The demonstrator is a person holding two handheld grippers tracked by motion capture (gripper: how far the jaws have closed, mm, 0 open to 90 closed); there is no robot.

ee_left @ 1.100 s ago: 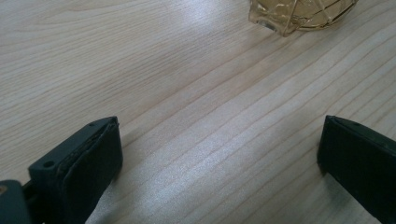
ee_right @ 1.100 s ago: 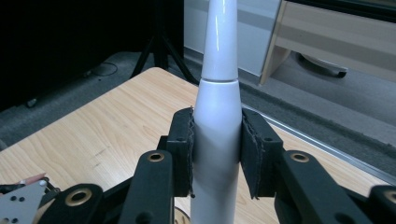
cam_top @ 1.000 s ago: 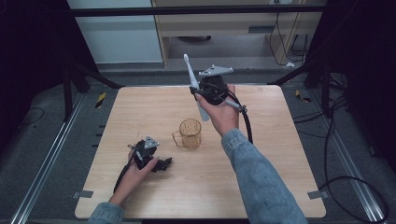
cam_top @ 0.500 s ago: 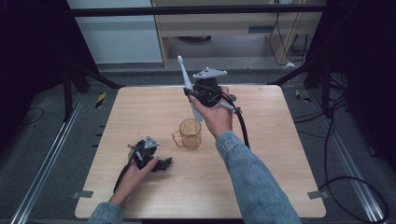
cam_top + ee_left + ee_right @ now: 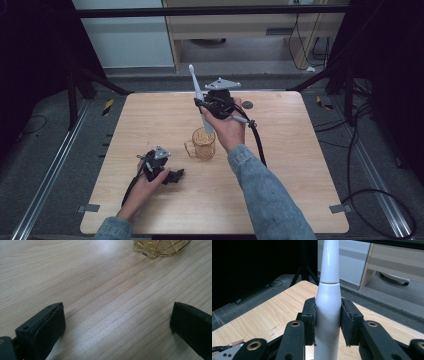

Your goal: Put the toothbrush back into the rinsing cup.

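A white electric toothbrush [image 5: 200, 100] stands nearly upright in the air above the table, brush head up. My right gripper [image 5: 206, 106] is shut on its thick handle [image 5: 328, 315], both pads pressed against its sides. Its lower end hangs just over an amber glass mug [image 5: 203, 143] that stands at the middle of the wooden table [image 5: 300, 165]. My left gripper [image 5: 176, 176] rests on the table to the left of the mug, jaws wide open over bare wood [image 5: 117, 322]. The mug's base [image 5: 160, 247] lies ahead of that gripper.
A small dark round mark [image 5: 247, 105] lies on the table near the far edge. Metal rails run along both sides of the table, and cables trail on the floor to the right. Cabinets stand beyond the far edge.
The right hand has carried the toothbrush a little leftward and nearer, bringing its lower end over the mug. The left hand and its gripper have stayed where they were.
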